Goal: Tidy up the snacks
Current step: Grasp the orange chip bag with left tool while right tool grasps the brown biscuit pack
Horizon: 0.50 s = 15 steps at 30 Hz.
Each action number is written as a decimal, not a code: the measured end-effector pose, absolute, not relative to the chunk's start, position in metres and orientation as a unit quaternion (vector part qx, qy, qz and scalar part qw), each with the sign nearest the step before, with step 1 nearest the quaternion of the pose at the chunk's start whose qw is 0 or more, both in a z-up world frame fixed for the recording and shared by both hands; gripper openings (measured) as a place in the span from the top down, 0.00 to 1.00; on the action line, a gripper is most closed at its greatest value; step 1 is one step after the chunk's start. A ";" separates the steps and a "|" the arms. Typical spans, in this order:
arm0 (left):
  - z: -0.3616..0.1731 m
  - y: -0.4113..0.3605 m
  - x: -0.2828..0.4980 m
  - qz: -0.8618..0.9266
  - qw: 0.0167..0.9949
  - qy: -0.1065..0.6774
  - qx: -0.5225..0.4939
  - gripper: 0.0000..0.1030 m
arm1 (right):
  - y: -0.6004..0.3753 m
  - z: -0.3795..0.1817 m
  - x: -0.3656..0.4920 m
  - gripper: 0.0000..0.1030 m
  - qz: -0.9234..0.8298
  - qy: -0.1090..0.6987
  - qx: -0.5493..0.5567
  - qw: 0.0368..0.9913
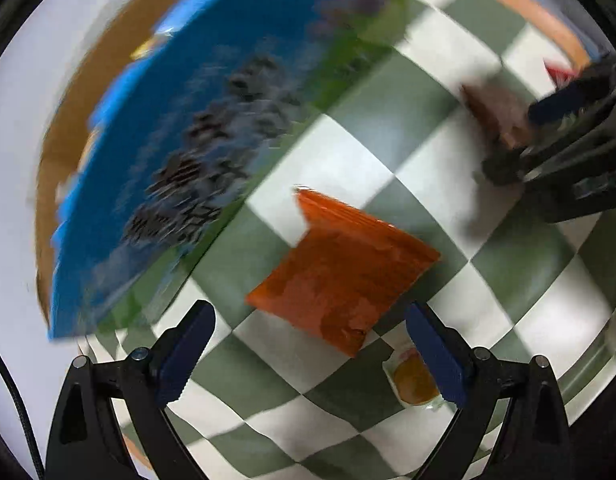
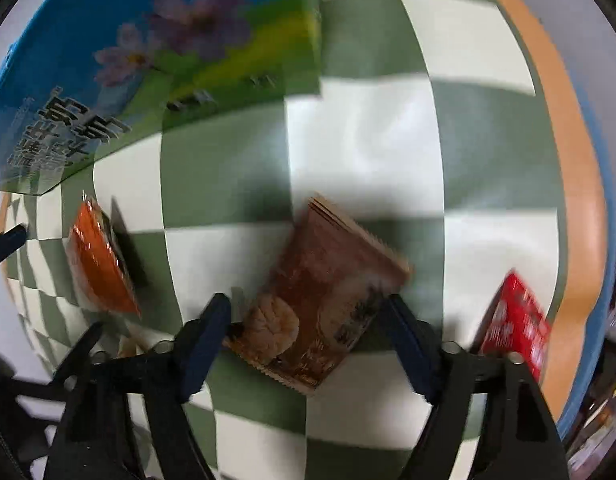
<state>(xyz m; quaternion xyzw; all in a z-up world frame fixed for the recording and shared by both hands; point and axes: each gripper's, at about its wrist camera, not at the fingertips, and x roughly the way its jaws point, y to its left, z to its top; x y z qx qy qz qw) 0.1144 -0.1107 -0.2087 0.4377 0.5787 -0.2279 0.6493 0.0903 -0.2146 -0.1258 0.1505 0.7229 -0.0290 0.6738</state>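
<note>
An orange snack packet (image 1: 339, 268) lies on the green-and-white checkered cloth (image 1: 347, 160), just ahead of my open, empty left gripper (image 1: 309, 334). It also shows in the right wrist view (image 2: 102, 268) at the left. A brown snack packet (image 2: 323, 304) lies between the fingers of my open right gripper (image 2: 308, 326); I cannot tell if they touch it. In the left wrist view the brown packet (image 1: 495, 112) sits by the right gripper (image 1: 523, 140). A red packet (image 2: 515, 324) lies at the right.
A large blue box with flowers and dark lettering (image 1: 180, 160) stands at the left, also in the right wrist view (image 2: 148, 60). A small clear packet with a yellow item (image 1: 413, 380) lies near my left gripper's right finger. The table's orange edge (image 2: 575, 200) runs along the right.
</note>
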 end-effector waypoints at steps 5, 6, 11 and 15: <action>-0.221 -0.130 0.125 -0.256 0.636 0.586 0.432 0.16 | -0.239 -0.123 0.070 0.20 -0.060 0.706 0.234 0.666; -0.222 -0.131 0.129 -0.257 0.637 0.594 0.419 0.33 | -0.240 -0.123 0.067 0.20 -0.063 0.703 0.242 0.666; -0.220 -0.122 0.145 -0.213 0.657 0.647 0.323 0.45 | -0.240 -0.126 0.065 0.20 -0.082 0.693 0.261 0.667; -0.215 -0.083 0.153 -0.152 0.666 0.703 0.196 0.45 | -0.254 -0.128 0.085 0.40 -0.109 0.676 0.259 0.682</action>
